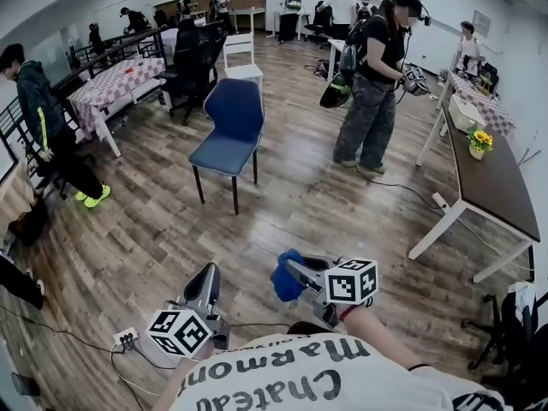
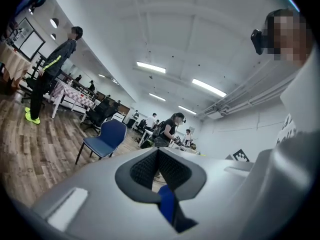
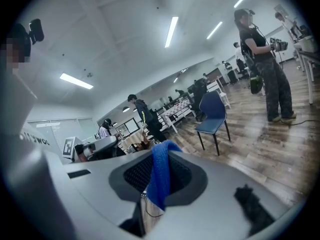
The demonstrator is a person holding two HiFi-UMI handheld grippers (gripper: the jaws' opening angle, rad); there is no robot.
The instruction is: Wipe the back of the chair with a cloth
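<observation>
White T-shirt (image 1: 291,375), dark lettering, perhaps short-sleeved; grey left gripper (image 1: 207,274), right gripper (image 1: 291,272)

The cloth (image 3: 160,176) is soft, fuzzy blue fabric. The chair (image 1: 229,131) has a smooth, matt blue shell on thin dark legs. The floor (image 1: 300,204) is wood-grain plank with a faint sheen.
</observation>
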